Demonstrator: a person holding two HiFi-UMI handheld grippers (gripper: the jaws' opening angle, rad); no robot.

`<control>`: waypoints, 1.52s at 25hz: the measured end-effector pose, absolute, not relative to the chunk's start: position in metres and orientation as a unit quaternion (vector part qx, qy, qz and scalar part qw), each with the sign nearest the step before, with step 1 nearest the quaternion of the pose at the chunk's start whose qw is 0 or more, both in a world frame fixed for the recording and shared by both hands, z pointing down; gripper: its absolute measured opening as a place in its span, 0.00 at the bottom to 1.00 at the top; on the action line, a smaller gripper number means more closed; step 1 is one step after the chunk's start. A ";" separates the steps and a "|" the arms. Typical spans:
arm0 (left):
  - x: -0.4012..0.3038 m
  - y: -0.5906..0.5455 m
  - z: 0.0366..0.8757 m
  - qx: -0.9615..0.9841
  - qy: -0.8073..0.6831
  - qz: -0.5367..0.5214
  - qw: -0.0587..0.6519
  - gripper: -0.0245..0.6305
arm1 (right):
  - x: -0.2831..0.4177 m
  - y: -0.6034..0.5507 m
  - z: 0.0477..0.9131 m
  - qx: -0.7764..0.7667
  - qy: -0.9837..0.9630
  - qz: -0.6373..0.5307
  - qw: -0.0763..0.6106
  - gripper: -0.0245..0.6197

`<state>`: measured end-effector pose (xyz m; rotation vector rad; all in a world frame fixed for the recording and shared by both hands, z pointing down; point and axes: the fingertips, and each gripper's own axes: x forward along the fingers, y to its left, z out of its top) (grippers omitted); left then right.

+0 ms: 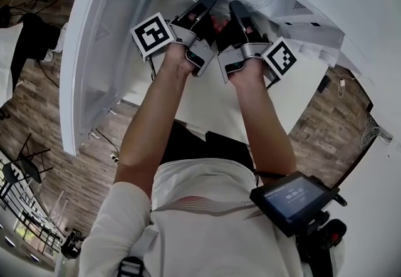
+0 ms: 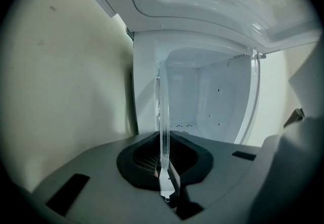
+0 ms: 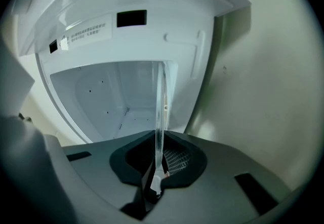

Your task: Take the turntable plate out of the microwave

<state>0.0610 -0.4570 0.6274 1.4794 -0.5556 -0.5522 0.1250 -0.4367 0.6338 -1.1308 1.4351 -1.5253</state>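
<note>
The left hand-held gripper (image 2: 164, 187) is pinching the near rim of the glass turntable plate (image 2: 163, 116). The right hand-held gripper (image 3: 156, 180) is pinching the same rim just beside it. In both gripper views the plate shows as a thin clear edge standing between the pads. The open microwave (image 2: 212, 101) is right behind it.

The job now is to bring the plate out. Glass is slippery and heavy, so both pinches should stay tight. Both hands should move together at the same speed, so the plate does not twist or tip. Keep it flat and pull it straight back toward the body. Watch the open door (image 1: 106, 50) on the left side and the front of the microwave.

Some things are hard to see. The glass is clear, so only its edge shows in the gripper views. The far side of the plate is not in view. I cannot tell if the plate is lifted free of the microwave floor. In the head view, the round ringed shape at the top may be the plate, but it is cut off.
</note>
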 end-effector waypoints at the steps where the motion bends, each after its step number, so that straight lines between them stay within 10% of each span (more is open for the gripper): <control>1: 0.062 -0.460 0.630 0.658 -0.245 -0.246 0.669 0.09 | 0.126 -0.439 0.637 -0.441 0.561 -0.594 0.372 0.09; 38: 0.040 -0.335 0.569 0.654 -0.288 -0.315 0.625 0.10 | 0.105 -0.328 0.577 -0.355 0.628 -0.602 0.343 0.09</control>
